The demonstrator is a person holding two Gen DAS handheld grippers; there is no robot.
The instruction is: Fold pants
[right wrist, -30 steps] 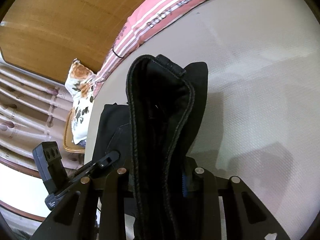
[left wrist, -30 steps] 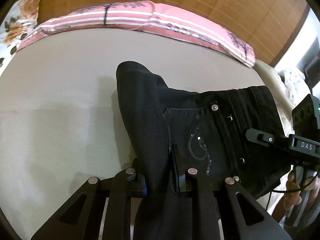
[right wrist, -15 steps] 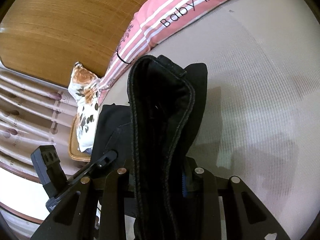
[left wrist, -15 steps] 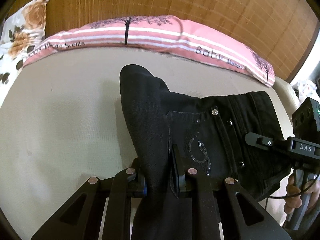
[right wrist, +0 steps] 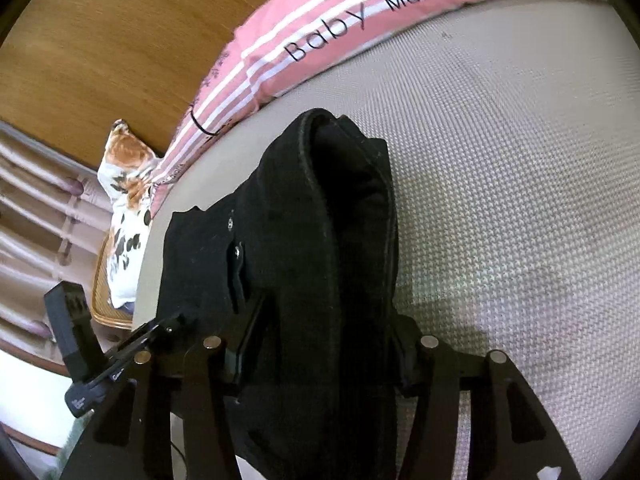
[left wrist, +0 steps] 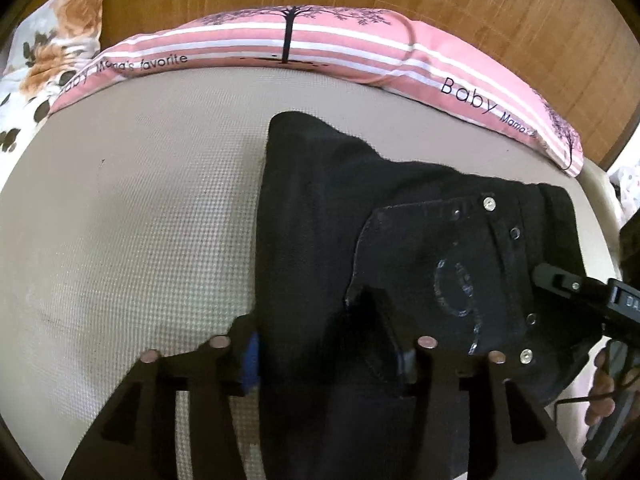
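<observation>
Black denim pants (left wrist: 320, 216) sit on the beige bed (left wrist: 132, 216), on the near side of the pink striped pillow (left wrist: 320, 46), well apart from it. Waist end with the sequinned back pocket (left wrist: 452, 280) faces the right side of the left-wrist view; a folded-over leg edge points toward the pillow.

Left claw (left wrist: 328, 354) clamps a thick bunch of the fabric; cloth fills the whole gap between its fingers. Right claw (right wrist: 320, 356) does the same on a doubled, stitched edge, which stands up as a ridge running away from the camera toward the pillow. Both claws are closed on pants, not just resting.

Why held like this, my read: two grips on the same garment keep the layers stacked while the fold is carried toward the pillow and laid flat. The ridge in the right-wrist view suggests the cloth is partly lifted, not yet pressed down, though I can't tell how much of it is clear of the bed.

Each claw shows in the other's view just beside the pants, so the two grips are on opposite sides of the garment, which keeps it taut across its width.

Floral cushion (left wrist: 52, 40) lies beside the pillow's left end, out of the way.

Risk: denim is heavy, so a loose grip lets the inner layer slip.
</observation>
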